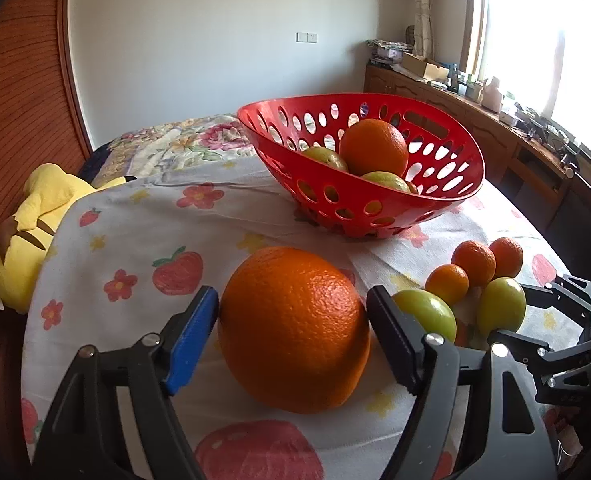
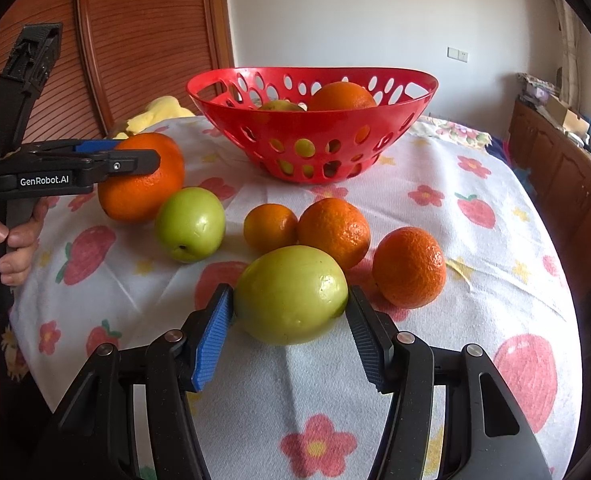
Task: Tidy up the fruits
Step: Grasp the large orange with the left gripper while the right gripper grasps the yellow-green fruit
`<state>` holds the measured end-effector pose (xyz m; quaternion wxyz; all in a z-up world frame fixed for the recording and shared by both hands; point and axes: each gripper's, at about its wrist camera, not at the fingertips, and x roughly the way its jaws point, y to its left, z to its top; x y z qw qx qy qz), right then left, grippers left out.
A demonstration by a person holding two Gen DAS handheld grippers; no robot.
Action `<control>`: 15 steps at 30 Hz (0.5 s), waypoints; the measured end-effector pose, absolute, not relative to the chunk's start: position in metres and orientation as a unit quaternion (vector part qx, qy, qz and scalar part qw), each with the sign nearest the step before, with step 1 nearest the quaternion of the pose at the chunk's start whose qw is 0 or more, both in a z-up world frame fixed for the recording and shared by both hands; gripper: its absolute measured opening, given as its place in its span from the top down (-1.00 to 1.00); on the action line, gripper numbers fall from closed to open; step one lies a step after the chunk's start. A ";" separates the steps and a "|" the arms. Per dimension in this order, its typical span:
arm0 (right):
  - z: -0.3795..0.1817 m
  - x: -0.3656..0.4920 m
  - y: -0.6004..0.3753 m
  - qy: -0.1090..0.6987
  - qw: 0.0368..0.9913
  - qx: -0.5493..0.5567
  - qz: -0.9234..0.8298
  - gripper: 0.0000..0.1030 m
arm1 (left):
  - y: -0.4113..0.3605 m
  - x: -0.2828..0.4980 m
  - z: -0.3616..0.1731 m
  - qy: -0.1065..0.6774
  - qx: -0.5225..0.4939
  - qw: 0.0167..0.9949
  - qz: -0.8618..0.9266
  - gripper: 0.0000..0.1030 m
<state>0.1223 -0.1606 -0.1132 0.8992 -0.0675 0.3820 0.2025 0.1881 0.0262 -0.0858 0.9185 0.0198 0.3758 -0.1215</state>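
The left claw (image 1: 293, 312) grips the big orange (image 1: 293, 330). The right claw (image 2: 289, 312) seemingly pinches a green fruit (image 2: 291, 294) on the table (image 2: 475, 280).

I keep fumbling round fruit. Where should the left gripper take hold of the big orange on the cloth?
Grip the big orange across its widest middle, coming in level from the near side. It is smooth and round, so a hold off the middle would likely slip. The left gripper already has its jaws on either side there.

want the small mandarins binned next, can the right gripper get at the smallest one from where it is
Probably not directly: the right gripper straddles a green fruit, which sits right in front of the smallest mandarin.
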 end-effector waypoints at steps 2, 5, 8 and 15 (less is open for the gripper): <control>-0.113 0.122 -0.161 0.382 0.899 -0.068 0.203 -0.14 | 0.025 0.190 -0.089 0.386 0.017 0.913 -0.129 -0.60; -0.113 0.123 -0.161 0.382 0.899 -0.067 0.203 -0.14 | 0.026 0.193 -0.093 0.394 0.008 0.908 -0.141 -0.62; -0.113 0.123 -0.161 0.382 0.899 -0.067 0.203 -0.14 | 0.023 0.194 -0.097 0.403 0.008 0.904 -0.147 -0.62; -0.113 0.122 -0.161 0.382 0.899 -0.067 0.203 -0.14 | 0.022 0.195 -0.099 0.404 0.009 0.903 -0.145 -0.62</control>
